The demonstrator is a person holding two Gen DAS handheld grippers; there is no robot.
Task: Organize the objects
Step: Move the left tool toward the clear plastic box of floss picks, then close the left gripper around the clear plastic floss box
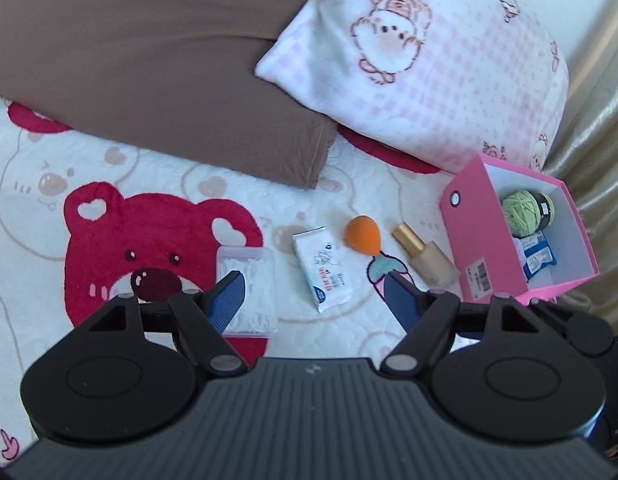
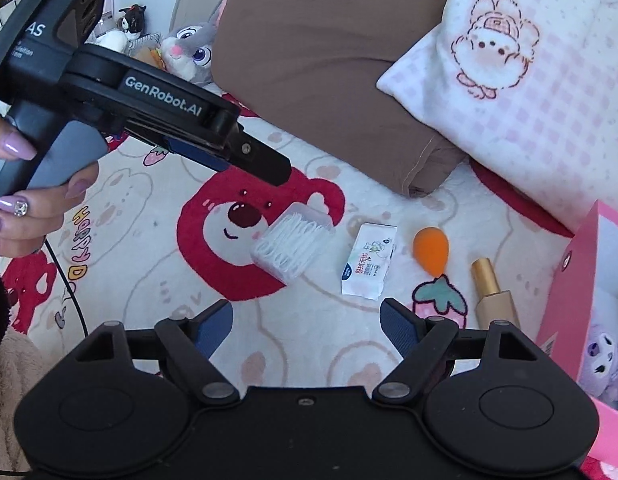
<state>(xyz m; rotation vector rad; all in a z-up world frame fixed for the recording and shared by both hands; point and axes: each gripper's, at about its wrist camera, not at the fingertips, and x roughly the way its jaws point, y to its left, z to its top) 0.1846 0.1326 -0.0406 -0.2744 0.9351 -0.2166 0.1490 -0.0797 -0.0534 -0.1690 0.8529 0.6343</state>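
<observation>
Both my left tongs [image 1: 315,294] and right tongs [image 2: 307,322] gape empty above the bed [image 1: 157,184], where the tissue pack [image 1: 321,270] lies beside the orange sponge [image 1: 363,234]

On the cream blanket [image 1: 157,168] with a red bear print lie an orange sponge [image 1: 363,236], a gold-capped beige bottle [image 1: 423,258] and a white packet [image 1: 323,270], with a pink box [image 1: 475,232] at three o'clock holding green yarn [image 1: 519,208].

bear-print blanket [image 1: 157,208] carries swab box [image 1: 247,292], tissue pack [image 1: 323,270], sponge [image 1: 363,236], bottle [image 1: 423,258], pink box [image 1: 475,240], pillows [image 1: 149,60].
</observation>
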